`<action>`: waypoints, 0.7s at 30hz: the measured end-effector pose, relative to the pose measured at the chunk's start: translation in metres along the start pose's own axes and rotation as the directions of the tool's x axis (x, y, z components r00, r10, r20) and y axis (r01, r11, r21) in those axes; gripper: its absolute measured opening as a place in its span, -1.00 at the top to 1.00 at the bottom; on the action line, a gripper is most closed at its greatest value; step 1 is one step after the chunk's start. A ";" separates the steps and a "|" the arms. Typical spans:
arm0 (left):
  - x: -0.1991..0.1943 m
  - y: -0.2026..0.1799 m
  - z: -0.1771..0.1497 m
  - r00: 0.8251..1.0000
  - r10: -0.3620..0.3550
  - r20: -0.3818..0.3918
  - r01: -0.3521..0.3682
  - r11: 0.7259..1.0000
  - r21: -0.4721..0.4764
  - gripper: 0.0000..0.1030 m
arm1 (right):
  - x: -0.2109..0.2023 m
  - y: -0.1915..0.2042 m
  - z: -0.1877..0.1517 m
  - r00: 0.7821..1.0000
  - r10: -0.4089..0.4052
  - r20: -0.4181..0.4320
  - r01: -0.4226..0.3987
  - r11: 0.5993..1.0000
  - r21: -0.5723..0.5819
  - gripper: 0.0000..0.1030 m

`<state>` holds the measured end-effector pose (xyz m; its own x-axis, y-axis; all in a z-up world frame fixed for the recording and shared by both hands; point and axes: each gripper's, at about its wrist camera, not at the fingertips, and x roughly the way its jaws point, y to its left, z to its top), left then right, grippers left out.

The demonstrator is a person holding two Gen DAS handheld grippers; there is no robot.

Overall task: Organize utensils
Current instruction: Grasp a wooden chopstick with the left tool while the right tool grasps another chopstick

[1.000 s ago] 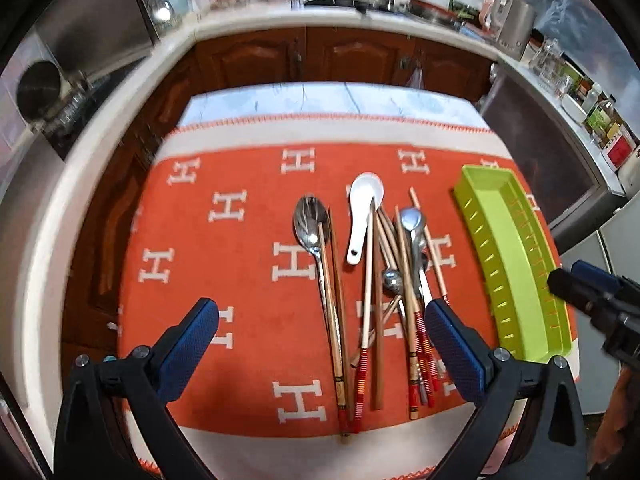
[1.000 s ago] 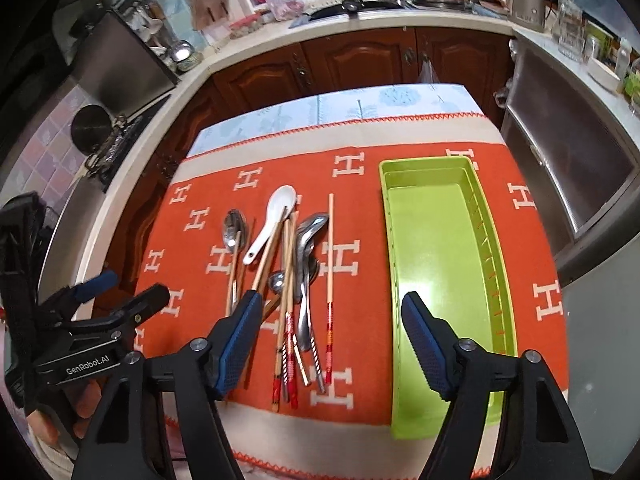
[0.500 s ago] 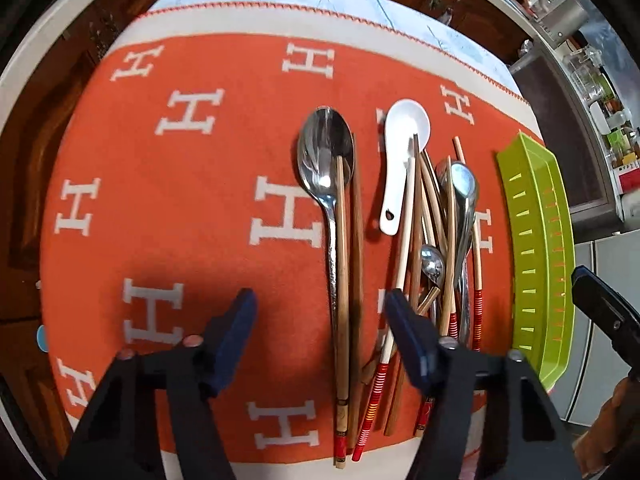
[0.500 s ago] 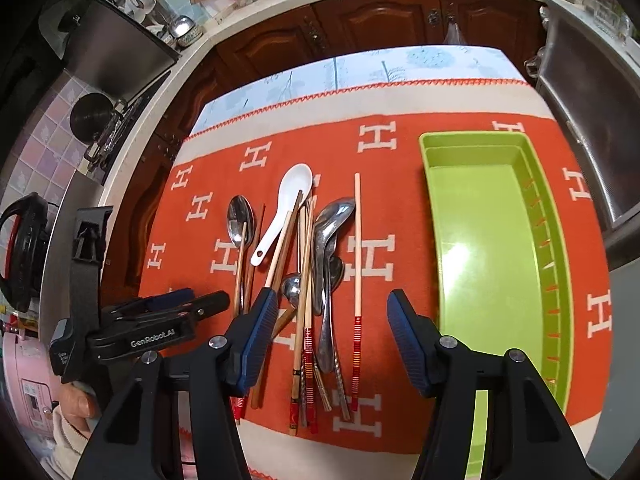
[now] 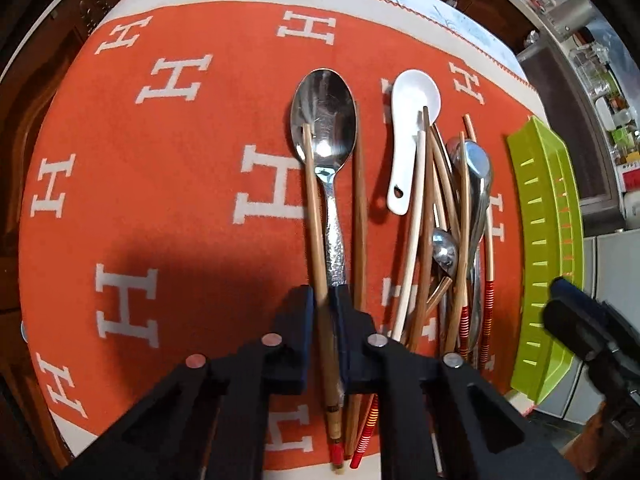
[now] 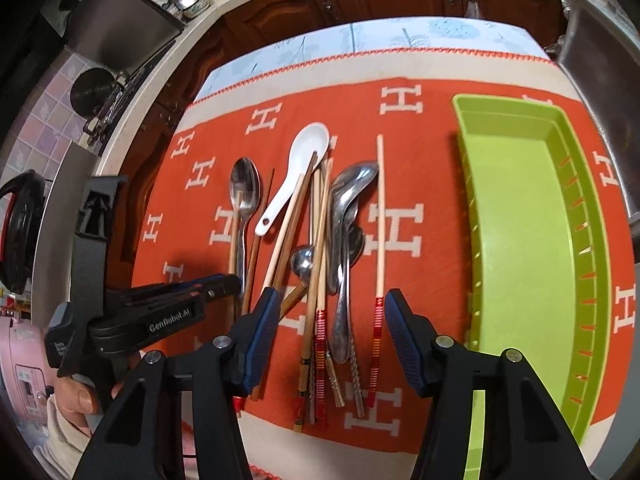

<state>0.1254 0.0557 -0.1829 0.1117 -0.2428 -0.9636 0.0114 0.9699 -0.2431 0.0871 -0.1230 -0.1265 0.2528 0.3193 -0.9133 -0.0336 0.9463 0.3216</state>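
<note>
The left tool [image 5: 325, 300] has pinched shut on the large embossed steel spoon [image 5: 325, 120] and the wooden chopstick [image 5: 313, 216] lying across it, low on their handles, probably to lift them clear. The right tool [image 6: 330, 336] hangs wide open, empty, over the pile's red-banded ends. The empty lime-green plastic tray [image 6: 520, 216] waits at three o'clock.

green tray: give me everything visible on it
The green tray is a long, rectangular, lime-green bin that looks like plastic, with raised walls and a row of narrow slits along its right wall. Its glossy floor holds nothing visible. It lies flat on the orange cloth at the table's right side, apart from the utensil pile. The right gripper hangs open over the pile to its left; neither gripper touches it.
</note>
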 end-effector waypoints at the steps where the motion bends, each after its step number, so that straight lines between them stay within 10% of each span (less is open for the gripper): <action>1: -0.002 0.001 0.000 1.000 0.007 0.003 -0.007 1.000 0.001 0.90 | 0.003 0.003 -0.001 1.000 0.004 -0.006 -0.004 1.000 -0.005 -0.07; 14: -0.017 0.048 -0.025 1.000 0.004 0.018 -0.003 0.998 -0.064 0.90 | 0.052 0.060 0.001 0.986 0.140 -0.090 -0.144 0.989 -0.039 0.25; 21: -0.021 0.059 -0.043 0.999 -0.002 0.047 0.005 0.998 -0.060 0.88 | 0.096 0.075 0.025 0.987 0.091 -0.131 -0.092 0.996 -0.003 0.36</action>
<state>0.0814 0.1169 -0.1816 0.1584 -0.2439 -0.9568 -0.0473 0.9660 -0.2541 0.1328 -0.0226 -0.1841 0.1198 0.4078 -0.9052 -0.0600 0.9131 0.4034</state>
